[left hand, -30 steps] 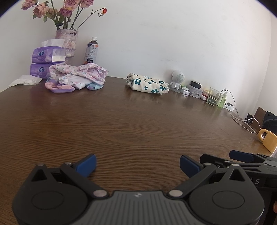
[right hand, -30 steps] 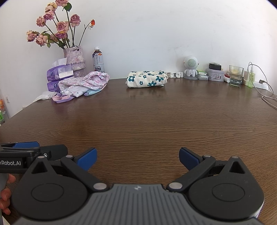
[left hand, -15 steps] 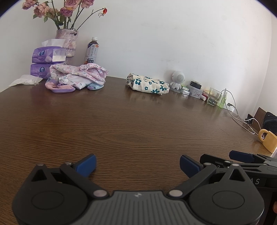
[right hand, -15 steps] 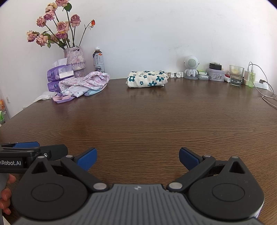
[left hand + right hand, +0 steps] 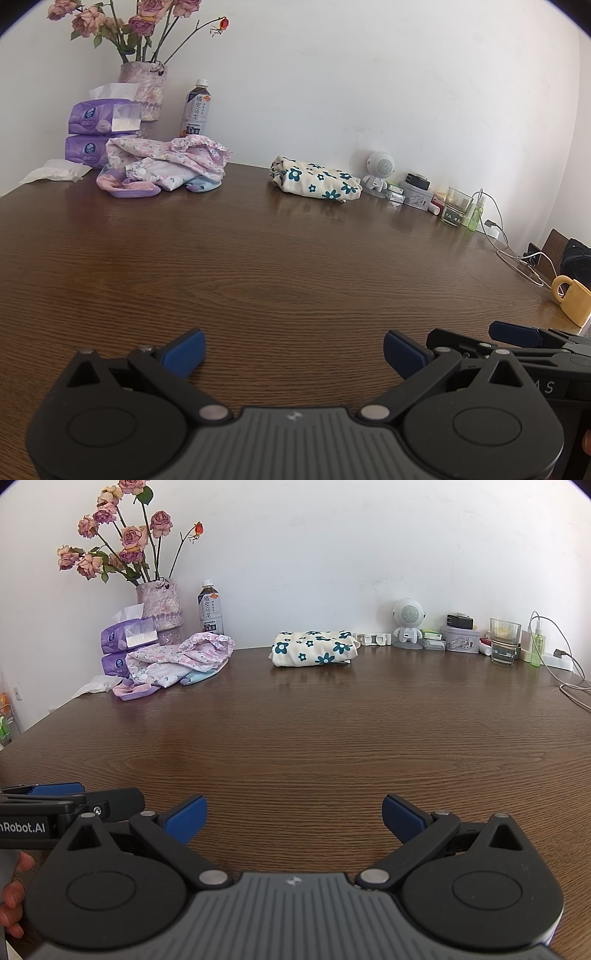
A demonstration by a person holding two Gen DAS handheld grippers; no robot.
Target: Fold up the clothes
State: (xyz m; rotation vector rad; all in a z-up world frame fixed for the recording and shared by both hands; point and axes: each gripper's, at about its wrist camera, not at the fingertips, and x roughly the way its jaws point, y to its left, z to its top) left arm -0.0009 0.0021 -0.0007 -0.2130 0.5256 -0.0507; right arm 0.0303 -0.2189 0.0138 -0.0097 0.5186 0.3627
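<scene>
Lettering "nRobot.AI" marks the left tool [image 5: 44,797] beside the open-jawed right tool [image 5: 293,814].

Two tissue packs [image 5: 123,648], one bottle [image 5: 211,607], one vase [image 5: 159,607], one folded floral garment [image 5: 314,648], one yellow mug [image 5: 574,301].

mug [image 5: 576,303] cut off at edge, bottle label [image 5: 210,612] unreadable
</scene>
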